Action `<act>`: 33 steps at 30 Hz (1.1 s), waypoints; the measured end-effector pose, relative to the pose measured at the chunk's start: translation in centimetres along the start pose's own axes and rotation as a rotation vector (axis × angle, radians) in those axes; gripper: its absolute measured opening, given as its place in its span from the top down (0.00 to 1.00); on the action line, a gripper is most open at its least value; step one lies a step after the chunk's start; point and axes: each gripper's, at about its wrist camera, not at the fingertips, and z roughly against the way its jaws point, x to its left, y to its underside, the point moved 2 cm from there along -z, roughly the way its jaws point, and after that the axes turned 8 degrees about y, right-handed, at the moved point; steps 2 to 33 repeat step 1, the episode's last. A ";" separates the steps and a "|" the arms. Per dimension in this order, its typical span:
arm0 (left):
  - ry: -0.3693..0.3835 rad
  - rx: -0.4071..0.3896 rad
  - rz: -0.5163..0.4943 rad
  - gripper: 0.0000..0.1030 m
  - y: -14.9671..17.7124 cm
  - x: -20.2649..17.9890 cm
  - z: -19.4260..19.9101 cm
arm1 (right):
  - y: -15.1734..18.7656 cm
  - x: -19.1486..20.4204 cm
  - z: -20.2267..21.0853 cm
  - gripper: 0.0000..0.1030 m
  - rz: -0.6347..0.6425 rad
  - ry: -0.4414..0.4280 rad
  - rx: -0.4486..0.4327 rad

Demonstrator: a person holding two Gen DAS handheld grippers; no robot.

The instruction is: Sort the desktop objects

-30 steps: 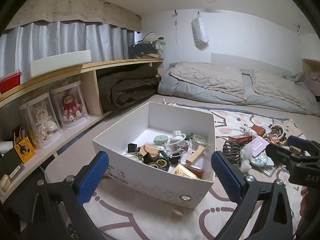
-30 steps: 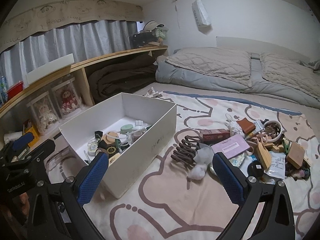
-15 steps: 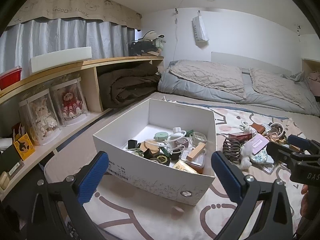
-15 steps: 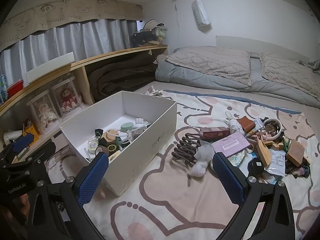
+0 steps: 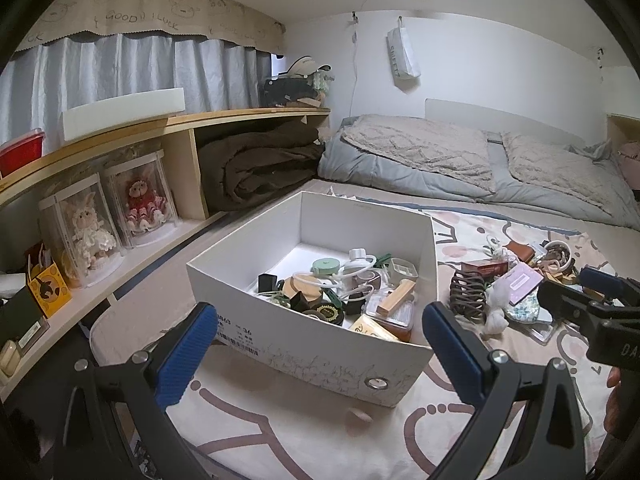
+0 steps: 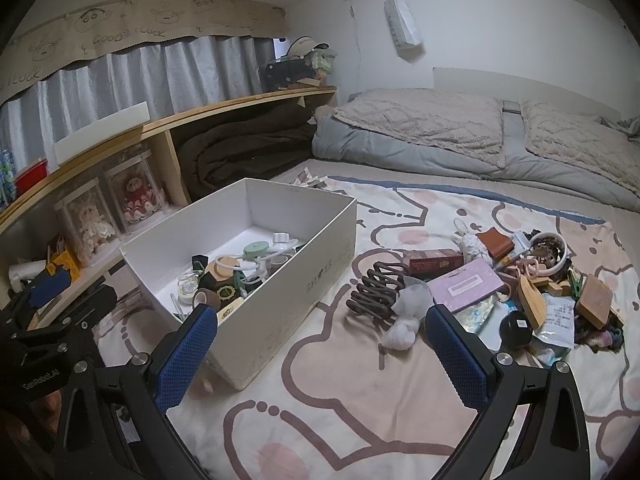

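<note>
Both tools gape empty: left tool [image 5: 316, 344] faces the half-filled white box [image 5: 320, 344], ready to steady it; right tool [image 6: 320, 348] eyes the loose pile [image 6: 520, 280] at two o'clock, brown hair claw [image 6: 374, 290] nearest.

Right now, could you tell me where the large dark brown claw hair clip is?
In the right wrist view, the large dark brown claw hair clip lies on the patterned blanket, just right of the white cardboard box, touching a white fluffy pompom.
</note>
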 end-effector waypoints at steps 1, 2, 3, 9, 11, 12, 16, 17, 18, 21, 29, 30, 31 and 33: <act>0.001 0.002 -0.001 0.00 0.0 0.0 0.0 | 0.0 0.0 0.0 0.00 0.000 0.000 0.001; 0.001 0.002 -0.001 0.00 0.0 0.0 0.0 | 0.0 0.0 0.0 0.00 0.000 0.000 0.001; 0.001 0.002 -0.001 0.00 0.0 0.0 0.0 | 0.0 0.0 0.0 0.00 0.000 0.000 0.001; 0.001 0.002 -0.001 0.00 0.0 0.0 0.0 | 0.0 0.0 0.0 0.00 0.000 0.000 0.001; 0.001 0.002 -0.001 0.00 0.0 0.0 0.0 | 0.0 0.0 0.0 0.00 0.000 0.000 0.001; 0.001 0.002 -0.001 0.00 0.0 0.0 0.0 | 0.0 0.0 0.0 0.00 0.000 0.000 0.001; 0.001 0.002 -0.001 0.00 0.0 0.0 0.0 | 0.0 0.0 0.0 0.00 0.000 0.000 0.001; 0.001 0.002 -0.001 0.00 0.0 0.0 0.0 | 0.0 0.0 0.0 0.00 0.000 0.000 0.001; 0.001 0.002 -0.001 0.00 0.0 0.0 0.0 | 0.0 0.0 0.0 0.00 0.000 0.000 0.001; 0.001 0.002 -0.001 0.00 0.0 0.0 0.0 | 0.0 0.0 0.0 0.00 0.000 0.000 0.001; 0.001 0.002 -0.001 0.00 0.0 0.0 0.0 | 0.0 0.0 0.0 0.00 0.000 0.000 0.001; 0.001 0.002 -0.001 0.00 0.0 0.0 0.0 | 0.0 0.0 0.0 0.00 0.000 0.000 0.001; 0.001 0.002 -0.001 0.00 0.0 0.0 0.0 | 0.0 0.0 0.0 0.00 0.000 0.000 0.001; 0.001 0.002 -0.001 0.00 0.0 0.0 0.0 | 0.0 0.0 0.0 0.00 0.000 0.000 0.001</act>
